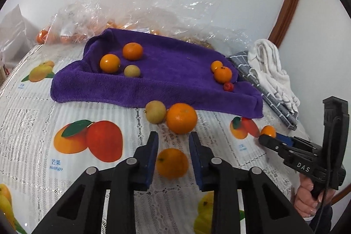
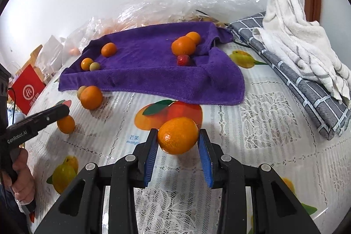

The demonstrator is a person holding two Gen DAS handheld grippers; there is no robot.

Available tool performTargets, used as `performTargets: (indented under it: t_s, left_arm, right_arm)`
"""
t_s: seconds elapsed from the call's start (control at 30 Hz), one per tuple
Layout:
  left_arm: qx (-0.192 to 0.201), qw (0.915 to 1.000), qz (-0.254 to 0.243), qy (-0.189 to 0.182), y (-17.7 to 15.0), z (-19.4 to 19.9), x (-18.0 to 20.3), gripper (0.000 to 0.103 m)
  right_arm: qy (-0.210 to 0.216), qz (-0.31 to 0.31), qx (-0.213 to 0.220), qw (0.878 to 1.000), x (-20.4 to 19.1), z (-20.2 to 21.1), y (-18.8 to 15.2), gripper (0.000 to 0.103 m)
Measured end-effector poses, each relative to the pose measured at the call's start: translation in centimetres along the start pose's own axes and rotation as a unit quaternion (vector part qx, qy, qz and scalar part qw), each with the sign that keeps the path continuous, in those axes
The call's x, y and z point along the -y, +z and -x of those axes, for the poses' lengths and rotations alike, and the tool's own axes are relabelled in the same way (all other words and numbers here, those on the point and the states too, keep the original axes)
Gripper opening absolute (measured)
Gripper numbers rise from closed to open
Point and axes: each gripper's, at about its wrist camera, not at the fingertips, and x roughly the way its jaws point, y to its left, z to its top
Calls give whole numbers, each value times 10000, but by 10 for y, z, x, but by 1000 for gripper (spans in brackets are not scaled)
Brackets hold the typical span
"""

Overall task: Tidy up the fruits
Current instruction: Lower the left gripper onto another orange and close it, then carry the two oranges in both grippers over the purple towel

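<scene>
Tangerines caught in both sets of fingers over the fruit-print worktop.
Left gripper pinches one tangerine at lower centre; right gripper clamps another tangerine, before the purple towel.

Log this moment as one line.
left gripper: shut on first orange | right gripper: shut on second orange | purple towel: six fruits

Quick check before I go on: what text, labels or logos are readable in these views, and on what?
"DAS": right gripper, on its body.
"GenRobot.AI": left gripper, on its side.
"芒果" over "mango": tablecloth, under the printed mangoes.
Round white logo: red bag; characters below it too blurred.
Other tablecloth captions: too small.
</scene>
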Motion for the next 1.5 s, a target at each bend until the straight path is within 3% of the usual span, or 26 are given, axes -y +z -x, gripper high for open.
performTargets:
  t_s: [0.27,0.3,0.4,0.43,0.67,0.77,1.03,1.3,1.5]
  left_arm:
    - [-134,9995,253,89,-1,-5,-9,26]
    - [-131,9997,217,76,-2,-4,-8,28]
    - [-228,9996,134,23,-1,-8,-4,48]
    - [-296,9994,112,129,-1,-11,-4,48]
    - [-487,9978,51,443,-7,-13,-3,48]
    - [-471,9971,62,595,-10,-11,-2,34]
    - [-512,9972,335,421,-7,-3,-7,33]
    - [-217,9983,190,513,27,25,-5,33]
    - [-72,9983,93,573,59,35,-5,33]
  right_arm:
    - [87,-132,21,9999,5,1,0,36]
    - [74,-121,15,9999,5,1,-1,36]
    - [72,-83,30,9999,3,2,-1,36]
    - [84,-85,17,9999,3,1,-1,36]
    - [92,-51,15,9999,3,1,0,36]
    - [37,17,3,10000,0,0,-1,36]
    - [115,19,43,9999,0,1,-2,36]
    - [101,-76,-67,9999,3,4,5,36]
    - [85,-15,193,9998,-2,22,36,36]
